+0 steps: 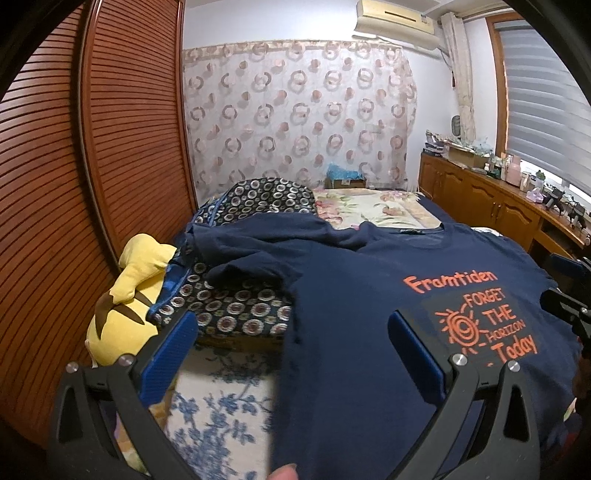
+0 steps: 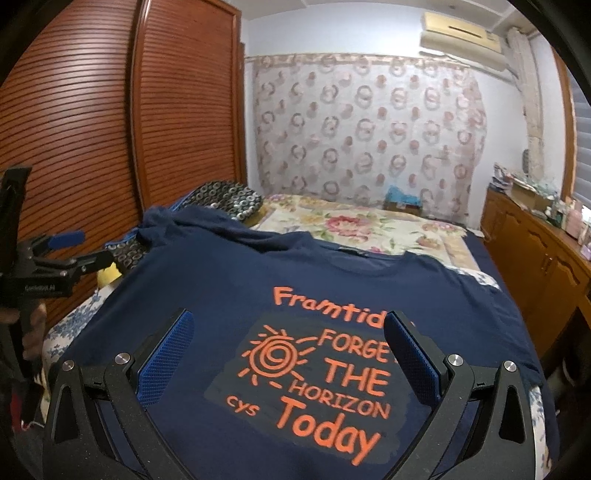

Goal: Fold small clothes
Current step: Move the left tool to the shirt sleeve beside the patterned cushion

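You are in a bedroom. At 12 o'clock a thin curtain (image 1: 295, 114) with pink and brown rings hangs on the pale far wall. At 9 o'clock stands a big brown wardrobe (image 1: 74, 155) with slatted doors. Up at 1 o'clock an air conditioner (image 1: 399, 22) sits high on the wall. At 3 o'clock a window blind (image 1: 543, 103) lets in soft daylight, and a long wooden cabinet (image 1: 480, 199) full of small things runs below it. The bed (image 2: 362, 225) has a flowery cover.
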